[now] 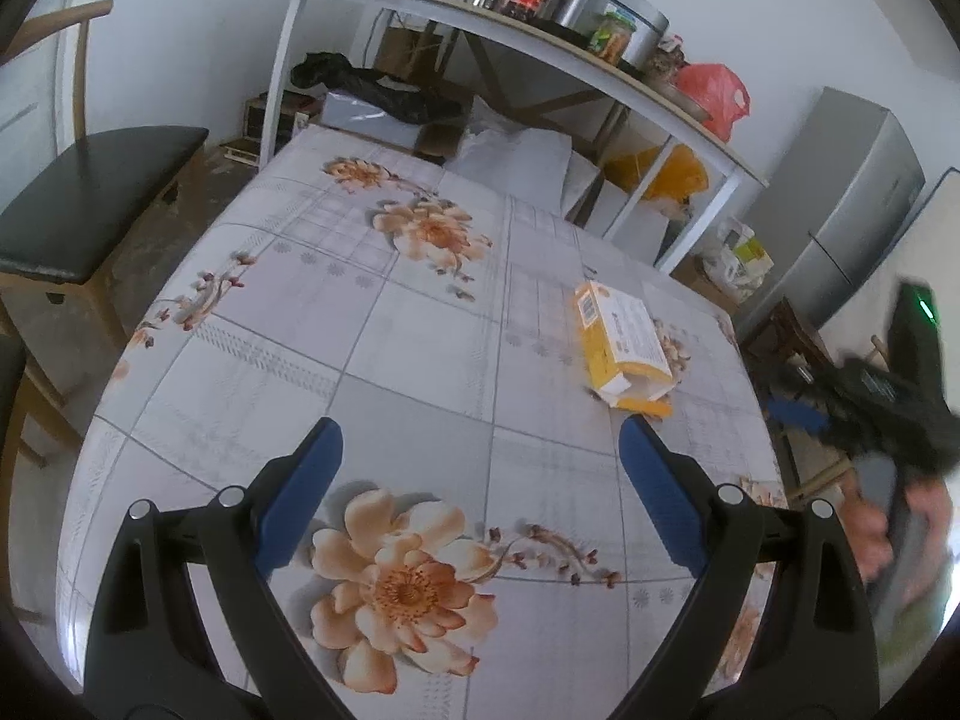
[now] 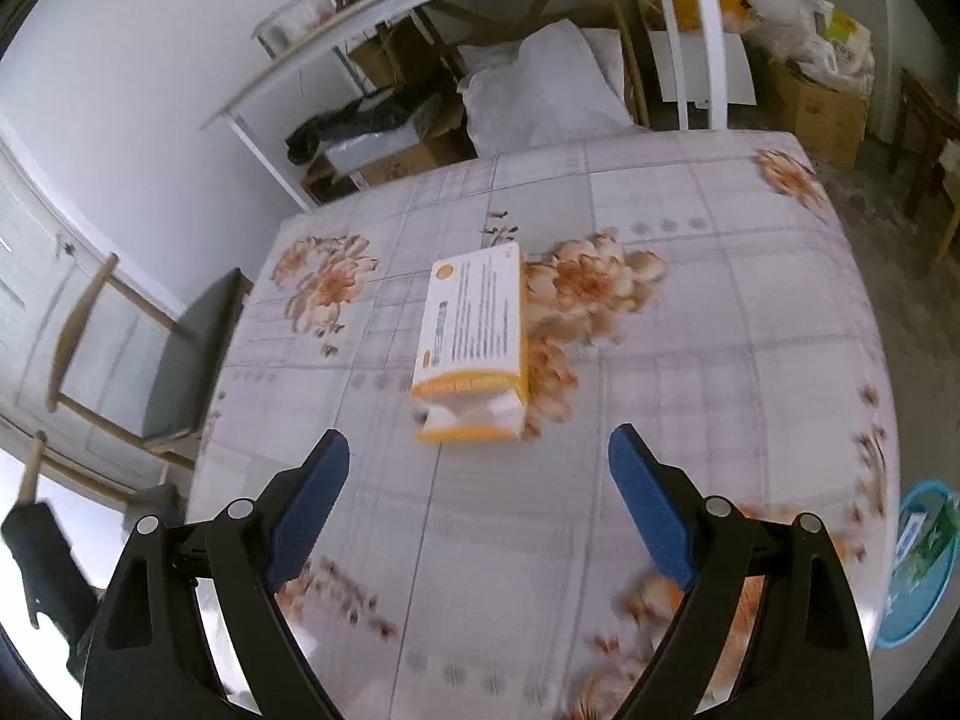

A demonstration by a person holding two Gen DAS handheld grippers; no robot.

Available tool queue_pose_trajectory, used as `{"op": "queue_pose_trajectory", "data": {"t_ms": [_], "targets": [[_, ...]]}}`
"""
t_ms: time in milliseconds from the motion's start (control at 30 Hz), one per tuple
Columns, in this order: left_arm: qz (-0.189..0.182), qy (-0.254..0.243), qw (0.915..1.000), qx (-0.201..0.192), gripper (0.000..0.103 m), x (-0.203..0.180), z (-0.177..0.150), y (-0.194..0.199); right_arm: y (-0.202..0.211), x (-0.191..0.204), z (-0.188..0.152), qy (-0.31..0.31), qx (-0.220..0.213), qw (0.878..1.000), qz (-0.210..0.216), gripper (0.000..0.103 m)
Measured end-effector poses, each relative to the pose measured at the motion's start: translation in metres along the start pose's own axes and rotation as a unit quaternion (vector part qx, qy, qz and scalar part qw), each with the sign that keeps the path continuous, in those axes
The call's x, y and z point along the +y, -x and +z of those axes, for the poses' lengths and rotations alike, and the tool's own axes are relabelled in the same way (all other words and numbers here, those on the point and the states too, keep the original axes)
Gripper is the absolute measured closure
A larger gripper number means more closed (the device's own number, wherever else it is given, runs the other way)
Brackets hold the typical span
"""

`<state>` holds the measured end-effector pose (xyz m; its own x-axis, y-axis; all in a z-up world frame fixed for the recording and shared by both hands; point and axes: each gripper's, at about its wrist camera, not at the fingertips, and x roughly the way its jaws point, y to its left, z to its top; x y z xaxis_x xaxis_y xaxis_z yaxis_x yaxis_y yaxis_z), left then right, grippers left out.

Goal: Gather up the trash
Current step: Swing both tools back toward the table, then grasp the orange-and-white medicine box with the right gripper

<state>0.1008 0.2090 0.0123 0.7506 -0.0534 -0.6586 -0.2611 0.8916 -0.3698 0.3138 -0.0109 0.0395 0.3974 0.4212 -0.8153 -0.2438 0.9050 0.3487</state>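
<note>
A yellow and white cardboard box with an open torn end lies flat on the flowered tablecloth. In the right wrist view the box lies just ahead of my right gripper, open end toward it. My right gripper is open and empty, a short way from the box. My left gripper is open and empty over the table, the box ahead to its right. The right gripper's blurred body shows at the right edge of the left wrist view.
A blue basket with trash stands on the floor at the table's right side. A dark-seated chair stands left of the table. A white shelf table with jars, bags and boxes stands behind. A grey fridge is far right.
</note>
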Motion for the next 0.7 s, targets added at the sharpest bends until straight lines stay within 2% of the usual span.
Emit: {"op": "queue_pose_trajectory", "data": {"t_ms": [133,200,433,500,533,600,700], "targets": [[-0.016,-0.024,0.9996,0.006,0.014,-0.003,-0.006,-0.005,-0.035,0.019,0.026,0.025,0.013,0.999,-0.021,0.017],[-0.029,-0.035,0.9989,0.014,0.02,-0.006,-0.011,-0.009,-0.058,0.03,0.036,0.041,0.026,0.998,-0.04,0.017],[-0.062,-0.058,0.9952,0.047,0.028,-0.013,-0.034,-0.018,-0.106,0.051,0.05,0.094,0.049,0.988,-0.113,0.018],[-0.066,-0.066,0.9942,0.054,0.029,-0.014,-0.04,-0.018,-0.111,0.052,0.048,0.108,0.051,0.984,-0.129,0.036],[-0.067,-0.069,0.9938,0.056,0.029,-0.013,-0.043,-0.018,-0.112,0.052,0.048,0.11,0.05,0.984,-0.134,0.037],[-0.072,-0.071,0.993,0.061,0.029,-0.012,-0.047,-0.017,-0.107,0.049,0.048,0.104,0.04,0.985,-0.131,0.062],[-0.08,-0.073,0.9919,0.066,0.029,-0.012,-0.052,-0.015,-0.092,0.036,0.052,0.065,0.042,0.992,-0.096,0.075]]}}
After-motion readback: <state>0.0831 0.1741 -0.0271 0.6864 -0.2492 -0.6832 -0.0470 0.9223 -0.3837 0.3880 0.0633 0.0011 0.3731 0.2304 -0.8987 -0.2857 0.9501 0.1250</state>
